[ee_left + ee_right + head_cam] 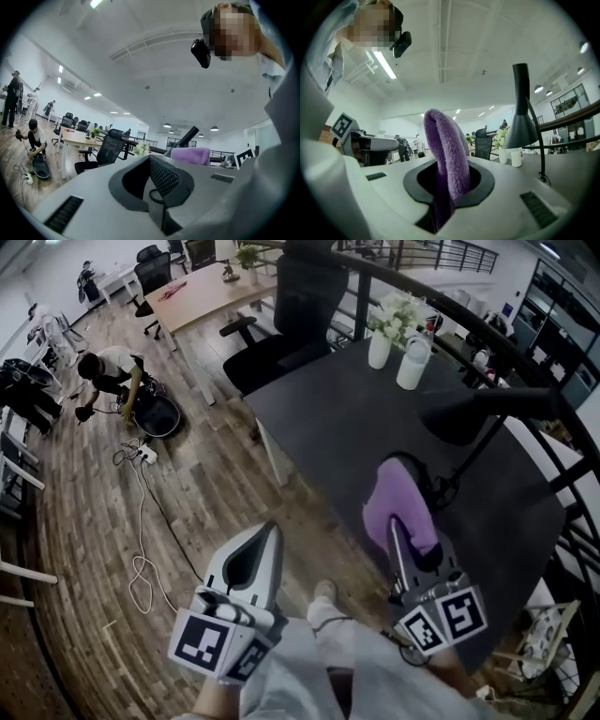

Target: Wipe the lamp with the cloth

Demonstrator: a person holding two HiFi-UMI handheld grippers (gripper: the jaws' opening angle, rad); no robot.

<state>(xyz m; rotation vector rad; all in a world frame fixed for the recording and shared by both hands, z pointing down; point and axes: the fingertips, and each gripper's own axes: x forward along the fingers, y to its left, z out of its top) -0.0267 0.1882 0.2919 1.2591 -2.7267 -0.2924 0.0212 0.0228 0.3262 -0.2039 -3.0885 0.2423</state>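
open office, wood floor [84,521], dark table [356,427] at 1 o'clock in head view. right gripper [401,542] hangs over the table's near edge, jaws clamped on the purple cloth [405,495]. right gripper view: the cloth [446,154] is pinched in the jaw slot, folded, and its loop stands up out of the jaws; gap is only as wide as the fabric.

black lamp [469,415] is on the table at 1 o'clock from the cloth, shade pointing toward the table middle. its thin stem drops to a base just beside the cloth at 3 o'clock. right gripper view puts the lamp [521,117] at 2 o'clock of the cloth, apart from it, no contact.

left gripper [262,545] is off the table, over the floor, at 9 o'clock from the right one. left gripper view: jaws closed together, nothing between them, touching nothing.

far end of the table, 12 o'clock from the lamp: white vase [379,349] with flowers, white bottle [412,362] just beside it. black chair [281,343] stands at the table's 11 o'clock corner. a person [108,371] crouches on the floor at 10 o'clock, and a white cable [141,521] trails from there toward 7 o'clock.
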